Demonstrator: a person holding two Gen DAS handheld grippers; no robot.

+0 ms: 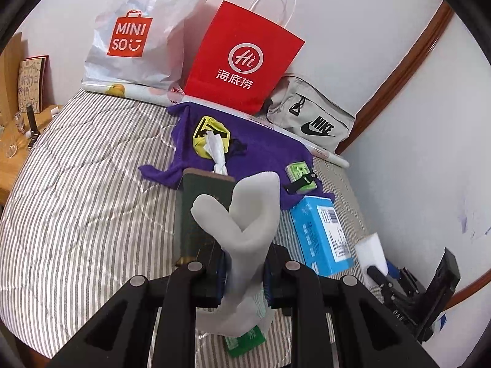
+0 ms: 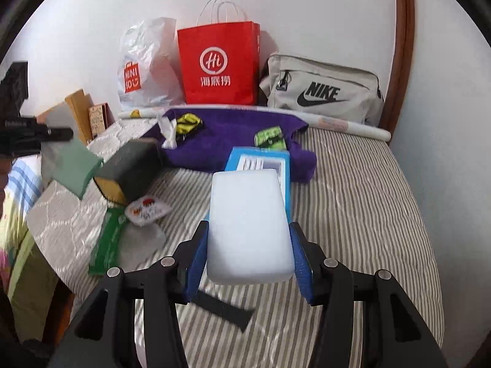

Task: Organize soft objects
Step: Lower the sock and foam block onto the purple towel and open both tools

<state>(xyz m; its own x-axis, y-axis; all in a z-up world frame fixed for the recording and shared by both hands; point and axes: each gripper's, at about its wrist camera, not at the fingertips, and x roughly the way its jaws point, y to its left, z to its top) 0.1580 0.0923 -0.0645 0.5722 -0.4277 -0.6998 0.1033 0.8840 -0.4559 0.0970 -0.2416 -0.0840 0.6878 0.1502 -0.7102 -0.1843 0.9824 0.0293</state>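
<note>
— While the grey sock [image 1: 245, 230] hangs doubled over in the left tongs [image 1: 244, 279], pinched at its middle, where does the other soft piece sit?

— White sponge block [image 2: 250, 230] is squeezed between the blue pads [image 2: 300, 263] of the right tongs [image 2: 248, 260], held above the striped bed [image 2: 353, 199], near the blue box [image 2: 257, 159].

— So both tongs are clamped on something. What makes this carry go well?

— I'd keep both grips steady. The sock is limp, with loose ends drooping either side of the jaws, so it could snag on the dark box [image 1: 202, 202] just left of it. Lifting it clear before moving sideways seems wise.

— And the sponge?

— It dents easily, so squeezing harder gains nothing; hold it level.

— Where should they go?

— I can't tell. The purple cloth [image 1: 254, 144] lies farther back, and beyond it the red paper bag [image 1: 242, 58], white plastic bag [image 1: 141, 36] and grey Nike pouch [image 1: 310, 116] stand against the wall.
</note>
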